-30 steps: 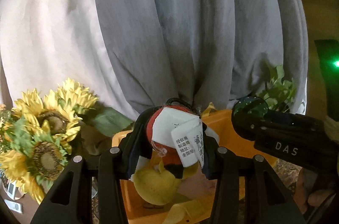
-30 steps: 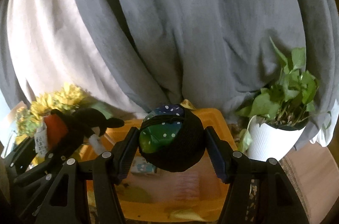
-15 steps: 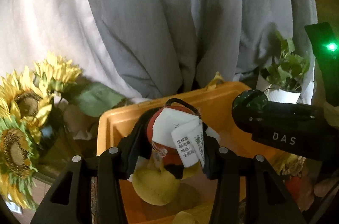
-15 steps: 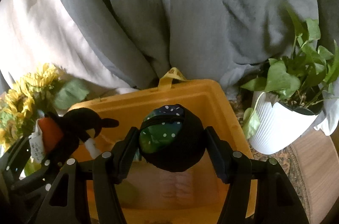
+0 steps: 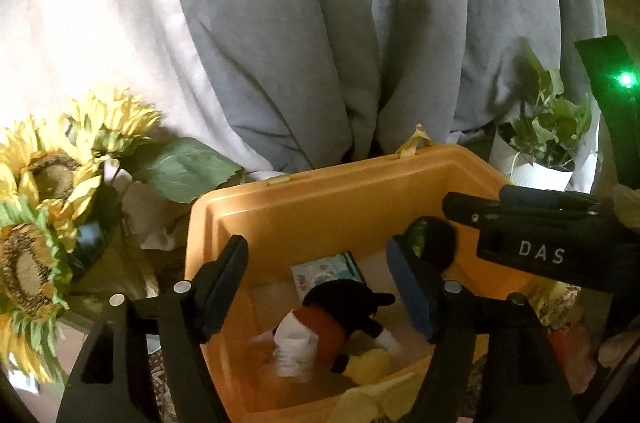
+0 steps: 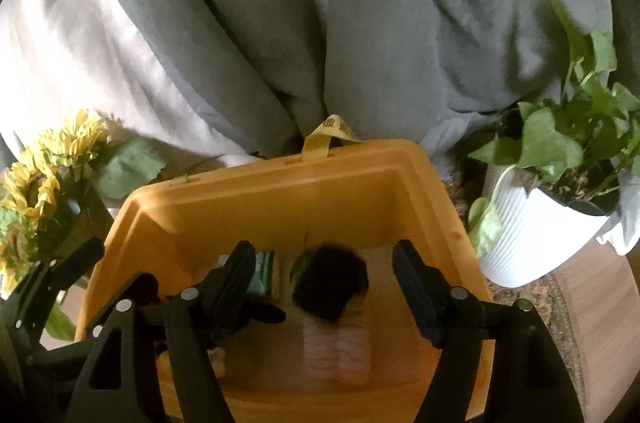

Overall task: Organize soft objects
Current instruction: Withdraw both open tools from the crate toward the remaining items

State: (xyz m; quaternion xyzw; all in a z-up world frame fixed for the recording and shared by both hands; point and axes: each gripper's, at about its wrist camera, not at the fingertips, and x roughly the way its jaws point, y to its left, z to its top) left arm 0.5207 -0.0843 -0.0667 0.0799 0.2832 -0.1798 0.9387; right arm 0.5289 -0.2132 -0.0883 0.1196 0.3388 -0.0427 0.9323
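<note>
- Above the orange bin (image 5: 328, 199), the left gripper (image 5: 320, 283) is hanging with its jaws spread wide and nothing between them.
- Inside the bin, a black, red and white plush toy (image 5: 332, 323) is lying below that gripper, its white tag (image 5: 294, 347) blurred and unreadable, with a yellow soft thing (image 5: 368, 363) touching it.
- Beside the toy, toward the bin's far wall, a small printed packet (image 5: 328, 271) is lying flat; its writing is too small to read.
- Over the same bin (image 6: 280, 199), the right gripper (image 6: 324, 279) is also standing released, jaws apart and gripping nothing.
- Below its open jaws, a round black pouch (image 6: 330, 279) showing a bit of green is sitting blurred inside the bin.
- White letters "DAS" (image 5: 542, 253) are showing on the right gripper's black body, seen from the left wrist.
- At the bin's far rim, a yellow strap (image 6: 332, 133) is sticking up, carrying red print that cannot be read.
- Left of the bin, sunflowers (image 5: 44, 183) are standing; right of it, a leafy plant in a white ribbed pot (image 6: 536, 239).
- Behind the bin, grey cloth (image 6: 320, 23) is hanging in folds.
</note>
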